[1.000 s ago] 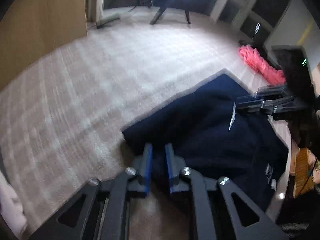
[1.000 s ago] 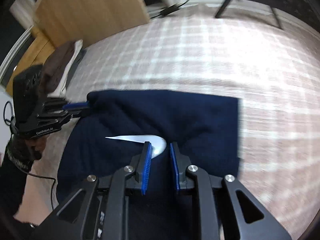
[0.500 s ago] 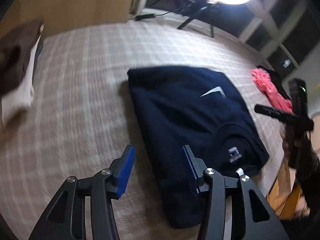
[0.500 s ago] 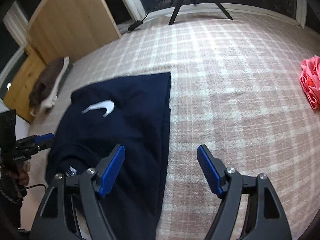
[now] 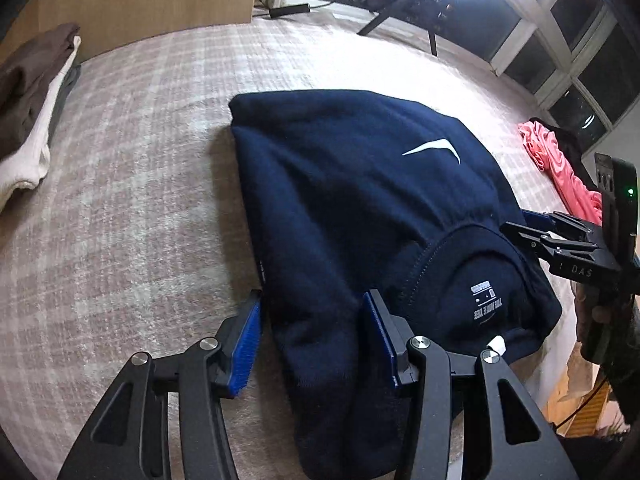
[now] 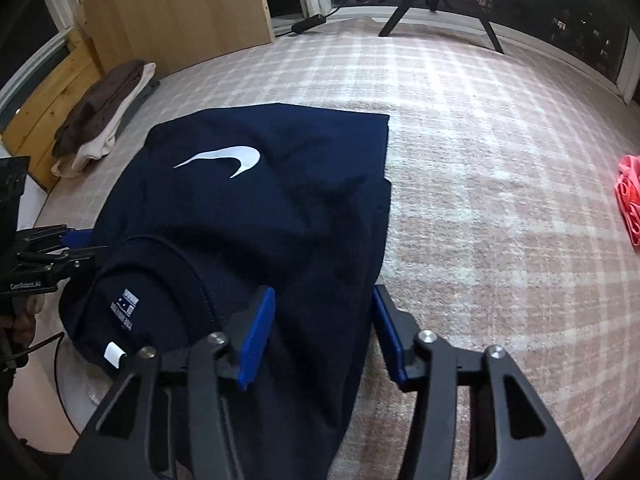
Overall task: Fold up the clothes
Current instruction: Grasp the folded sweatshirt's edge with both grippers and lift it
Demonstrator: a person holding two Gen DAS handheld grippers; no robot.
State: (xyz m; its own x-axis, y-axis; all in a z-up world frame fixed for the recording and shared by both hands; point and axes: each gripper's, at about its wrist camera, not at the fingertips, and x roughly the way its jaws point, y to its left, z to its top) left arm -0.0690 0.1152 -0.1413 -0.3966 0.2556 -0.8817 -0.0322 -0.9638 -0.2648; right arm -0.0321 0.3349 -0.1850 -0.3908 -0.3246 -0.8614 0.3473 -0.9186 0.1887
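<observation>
My left gripper [image 5: 312, 344] and right gripper [image 6: 324, 330] half-open, just narrowing, straddling navy tee [image 5: 340, 184] edges, gripping nothing | risk: pinching 1 layer undoes fold

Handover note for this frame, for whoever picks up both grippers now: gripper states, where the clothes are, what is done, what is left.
Left gripper: open, straddling the navy T-shirt's left collar-end edge, not clamped.
Right gripper: jaws have just been closing, fabric between them at the right edge; no clamp visible.
The shirt lies on the checked carpet, sides folded in, logo up.
Folded stack sits by the wooden panel; pink garment waits unfolded.
Left: grip both corners, fold the collar end over, then stack.
</observation>
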